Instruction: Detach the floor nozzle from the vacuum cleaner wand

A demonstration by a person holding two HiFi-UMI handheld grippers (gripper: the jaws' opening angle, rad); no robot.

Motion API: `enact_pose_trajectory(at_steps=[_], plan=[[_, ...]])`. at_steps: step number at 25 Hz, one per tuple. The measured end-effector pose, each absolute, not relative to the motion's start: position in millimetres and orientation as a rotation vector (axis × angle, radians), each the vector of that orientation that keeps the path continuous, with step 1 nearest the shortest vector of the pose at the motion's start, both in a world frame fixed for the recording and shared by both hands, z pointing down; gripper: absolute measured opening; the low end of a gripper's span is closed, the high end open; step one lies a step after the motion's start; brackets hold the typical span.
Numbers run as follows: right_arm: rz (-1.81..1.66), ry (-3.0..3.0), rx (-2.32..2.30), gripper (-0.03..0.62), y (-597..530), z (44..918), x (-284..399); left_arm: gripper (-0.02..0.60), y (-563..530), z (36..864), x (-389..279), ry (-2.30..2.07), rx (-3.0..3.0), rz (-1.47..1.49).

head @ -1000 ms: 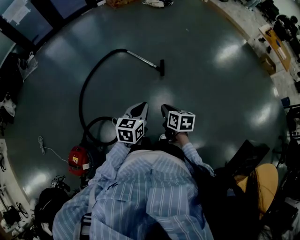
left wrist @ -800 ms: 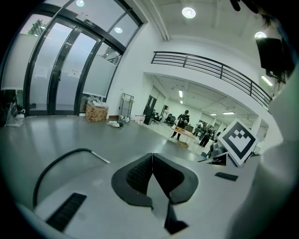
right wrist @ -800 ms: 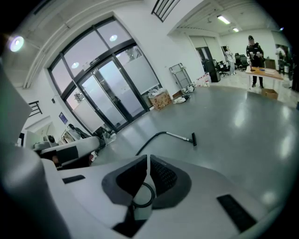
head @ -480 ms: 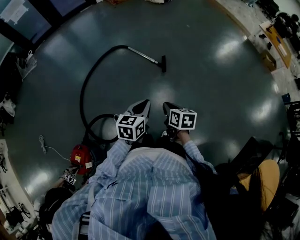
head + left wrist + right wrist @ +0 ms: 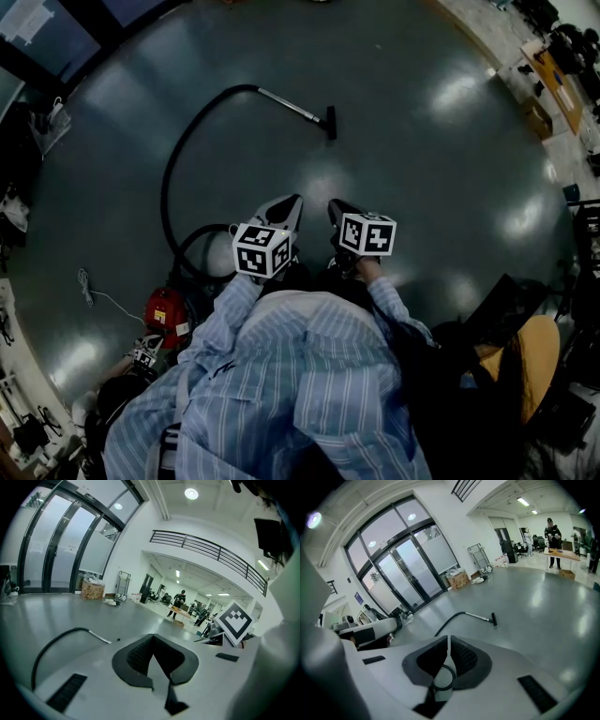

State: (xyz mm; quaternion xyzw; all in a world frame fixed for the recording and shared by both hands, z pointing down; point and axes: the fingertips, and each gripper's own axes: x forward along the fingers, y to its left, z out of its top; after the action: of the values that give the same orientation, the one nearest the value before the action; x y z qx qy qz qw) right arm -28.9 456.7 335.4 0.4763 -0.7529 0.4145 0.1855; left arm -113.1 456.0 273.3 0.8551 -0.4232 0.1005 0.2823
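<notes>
"Grey-green hall floor (image 5: pixel 422 169) all round. What's biggest on it?"

"A long black hose (image 5: pixel 178 150), curling away from a red vacuum canister (image 5: pixel 164 307) on the left."

"The claws?"

"White left gripper (image 5: pixel 292 199) and right gripper (image 5: pixel 335 206), side by side, jaws closed tight on nothing."

"And the task's bits?"

"Slim silver wand (image 5: pixel 291 105), with the little black floor nozzle (image 5: pixel 330 123) on its end, well ahead of both claws."

seemingly pale-blue striped shirt (image 5: pixel 281 375)
</notes>
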Motion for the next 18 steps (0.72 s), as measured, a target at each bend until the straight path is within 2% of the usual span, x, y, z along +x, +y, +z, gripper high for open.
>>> enact_pose_trajectory(at_steps=[12,18], plan=[[1.149,-2.104,1.356,0.026,456.9,349.3,-66.1,0.008,457.8,293.1,-159.5,-1.135,2.260,0.258],[1.153,-2.072,1.397,0.026,453.3,351.6,-58.9,0.008,453.8,302.5,-160.7,-1.113,2.237,0.255]])
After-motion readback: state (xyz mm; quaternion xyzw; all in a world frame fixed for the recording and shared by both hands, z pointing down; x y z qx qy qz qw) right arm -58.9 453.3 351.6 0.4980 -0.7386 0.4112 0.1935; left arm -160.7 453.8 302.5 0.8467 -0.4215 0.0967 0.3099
